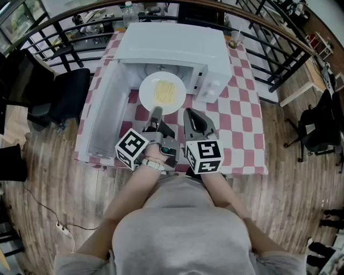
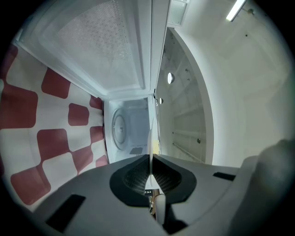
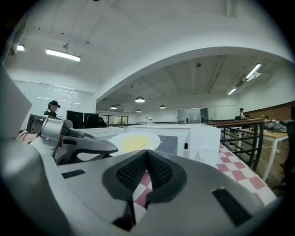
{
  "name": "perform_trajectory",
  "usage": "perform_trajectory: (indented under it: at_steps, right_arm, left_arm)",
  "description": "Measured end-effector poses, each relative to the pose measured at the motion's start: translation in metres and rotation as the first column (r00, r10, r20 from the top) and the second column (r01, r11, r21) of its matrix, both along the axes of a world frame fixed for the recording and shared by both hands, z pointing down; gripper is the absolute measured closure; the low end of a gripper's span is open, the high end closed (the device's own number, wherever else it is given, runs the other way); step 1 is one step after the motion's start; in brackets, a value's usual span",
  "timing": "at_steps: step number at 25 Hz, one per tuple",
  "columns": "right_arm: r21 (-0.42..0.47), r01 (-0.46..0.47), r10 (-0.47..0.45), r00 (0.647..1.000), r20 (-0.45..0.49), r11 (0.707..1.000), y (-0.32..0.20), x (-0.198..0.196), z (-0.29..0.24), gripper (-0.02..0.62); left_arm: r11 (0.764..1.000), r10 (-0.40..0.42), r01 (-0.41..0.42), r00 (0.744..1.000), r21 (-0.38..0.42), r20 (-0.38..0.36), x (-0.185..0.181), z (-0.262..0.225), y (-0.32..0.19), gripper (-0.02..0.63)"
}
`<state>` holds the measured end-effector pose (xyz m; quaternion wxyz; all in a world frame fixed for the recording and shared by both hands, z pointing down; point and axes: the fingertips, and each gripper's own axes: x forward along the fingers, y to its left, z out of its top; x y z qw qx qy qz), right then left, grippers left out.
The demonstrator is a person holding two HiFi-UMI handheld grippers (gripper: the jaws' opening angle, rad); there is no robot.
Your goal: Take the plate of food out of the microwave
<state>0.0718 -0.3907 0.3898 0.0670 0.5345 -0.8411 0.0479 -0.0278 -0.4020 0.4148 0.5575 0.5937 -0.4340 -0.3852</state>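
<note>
A white plate (image 1: pixel 148 92) of yellow food (image 1: pixel 164 92) hangs level just in front of the open white microwave (image 1: pixel 177 45). My left gripper (image 1: pixel 156 113) is shut on the plate's near rim; in the left gripper view the rim (image 2: pixel 151 138) runs edge-on between the closed pads, and beyond it lies the microwave's empty cavity with its turntable (image 2: pixel 119 130). My right gripper (image 1: pixel 189 114) is shut with nothing in it, just right of the plate's near edge. The right gripper view shows its closed jaws (image 3: pixel 147 154), the plate (image 3: pixel 133 140) and the left gripper (image 3: pixel 73 143) ahead.
The microwave door (image 1: pixel 105 113) stands swung open to the left. The red-and-white checked table (image 1: pixel 242 123) holds a bottle (image 1: pixel 128 13) and a glass (image 1: pixel 235 37) at the back. A black railing (image 1: pixel 279 48) curves behind. A black chair (image 1: pixel 70 94) stands on the left.
</note>
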Motion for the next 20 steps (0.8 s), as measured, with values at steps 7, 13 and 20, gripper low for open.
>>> perform_trajectory:
  at_steps: [7, 13, 20]
  right_arm:
    - [0.01, -0.006, 0.005, 1.0, 0.023, 1.0, -0.0012, -0.0002, -0.0023, 0.571]
    - [0.013, 0.002, -0.002, 1.0, 0.022, 1.0, -0.0012, -0.0016, -0.0019, 0.571]
    - [0.018, -0.001, 0.0, 1.0, 0.02, 1.0, -0.0031, -0.0028, -0.0028, 0.571]
  left_arm:
    - [1.0, 0.003, -0.003, 1.0, 0.005, -0.003, 0.0018, -0.0012, -0.0011, 0.591]
    - [1.0, 0.018, -0.017, 0.999, -0.005, 0.031, 0.0048, 0.0012, -0.0017, 0.591]
    - [1.0, 0.023, -0.023, 1.0, -0.003, 0.013, 0.0053, 0.0007, -0.0028, 0.591]
